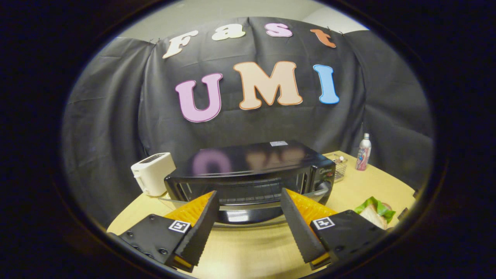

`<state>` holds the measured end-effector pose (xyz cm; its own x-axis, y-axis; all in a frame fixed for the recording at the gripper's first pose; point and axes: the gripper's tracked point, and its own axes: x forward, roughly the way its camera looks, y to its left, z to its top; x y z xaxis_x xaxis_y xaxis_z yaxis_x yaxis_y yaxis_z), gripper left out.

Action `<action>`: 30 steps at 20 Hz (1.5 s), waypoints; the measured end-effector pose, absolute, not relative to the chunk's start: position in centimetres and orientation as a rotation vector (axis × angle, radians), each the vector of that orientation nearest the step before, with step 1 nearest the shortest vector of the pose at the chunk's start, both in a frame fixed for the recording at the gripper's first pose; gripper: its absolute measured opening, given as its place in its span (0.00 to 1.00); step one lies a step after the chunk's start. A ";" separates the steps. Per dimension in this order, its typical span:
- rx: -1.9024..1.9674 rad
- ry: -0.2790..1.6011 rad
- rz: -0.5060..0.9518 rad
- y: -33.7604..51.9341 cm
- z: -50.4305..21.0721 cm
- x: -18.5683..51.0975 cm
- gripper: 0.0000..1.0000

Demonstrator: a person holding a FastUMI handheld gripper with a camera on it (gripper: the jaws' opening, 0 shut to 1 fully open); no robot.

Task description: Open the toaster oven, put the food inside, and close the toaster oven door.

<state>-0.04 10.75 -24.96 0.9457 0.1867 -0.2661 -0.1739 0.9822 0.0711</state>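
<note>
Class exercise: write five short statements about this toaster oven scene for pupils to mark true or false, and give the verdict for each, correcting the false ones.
1. The toaster oven door is folded down open. True.
2. The hand-held gripper is shut on the sandwich. False: its fingers are spread and hold nothing.
3. The sandwich lies on the table, outside the oven. True.
4. The white toaster stands on top of the oven. False: it stands beside it.
5. A bottle stands on the table. True.

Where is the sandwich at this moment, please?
In the gripper view the sandwich lies on the table, to the right of the open toaster oven, just beyond the open gripper.
</note>
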 end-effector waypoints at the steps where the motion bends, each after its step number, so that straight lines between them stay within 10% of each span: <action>1: 0.051 0.294 0.183 10.5 -25.4 -0.7 0.97; 30: -0.058 0.859 0.234 6.1 -40.5 -10.6 0.91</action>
<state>-10.60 6.11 -40.49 0.6294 0.1804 -0.7558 -0.2272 0.9729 0.0431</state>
